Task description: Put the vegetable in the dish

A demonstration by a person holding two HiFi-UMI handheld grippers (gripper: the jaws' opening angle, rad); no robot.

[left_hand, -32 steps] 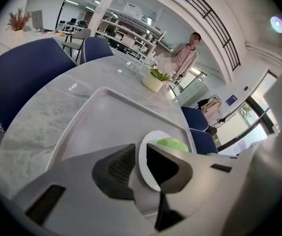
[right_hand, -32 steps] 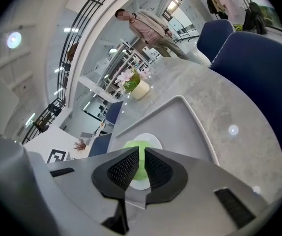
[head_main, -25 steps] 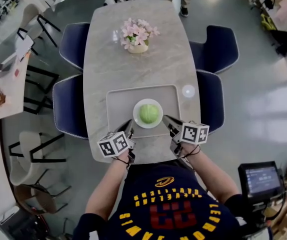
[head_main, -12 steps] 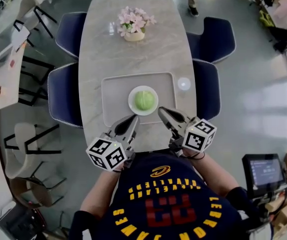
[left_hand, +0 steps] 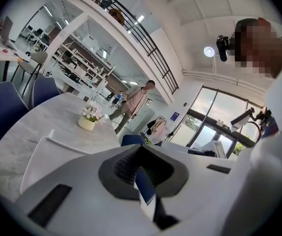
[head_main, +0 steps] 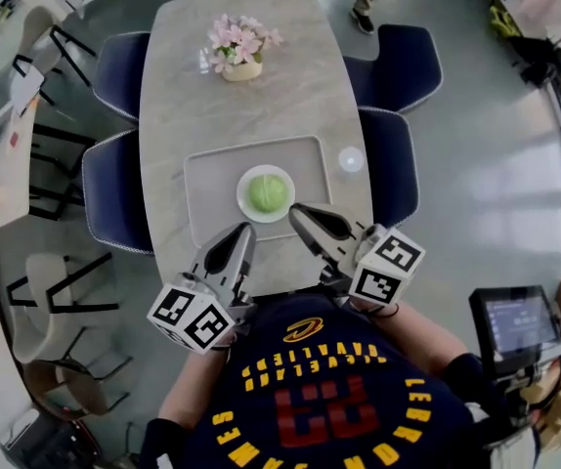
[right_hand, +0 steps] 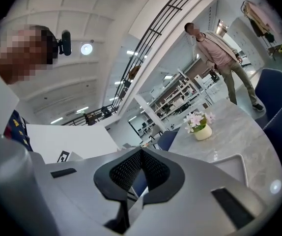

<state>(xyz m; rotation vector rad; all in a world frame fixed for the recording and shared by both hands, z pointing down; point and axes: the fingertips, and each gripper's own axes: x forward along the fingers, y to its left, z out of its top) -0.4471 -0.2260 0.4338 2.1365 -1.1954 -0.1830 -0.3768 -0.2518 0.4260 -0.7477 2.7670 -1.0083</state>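
Observation:
A round green vegetable (head_main: pixel 268 192) lies in a white dish (head_main: pixel 247 206) on a grey tray (head_main: pixel 207 189) at the near end of the marble table. My left gripper (head_main: pixel 244 229) hovers just short of the tray's near edge, shut and empty. To its right, my right gripper (head_main: pixel 296 210) is also shut with nothing in it, its tip close to the dish's near right side. In the left gripper view the left gripper (left_hand: pixel 140 149) points up over the tray (left_hand: pixel 38 156), jaws together. The right gripper view shows the right gripper (right_hand: pixel 141 152) likewise closed; dish and vegetable are hidden there.
A pot of pink flowers (head_main: pixel 234 47) stands at the table's far end. A small white disc (head_main: pixel 350 159) lies right of the tray. Dark blue chairs (head_main: pixel 109 193) flank both long sides. A person (right_hand: pixel 219 58) stands beyond the far end.
Both grippers have drawn back from the dish toward my body and tilted upward. The vegetable stays in the dish.

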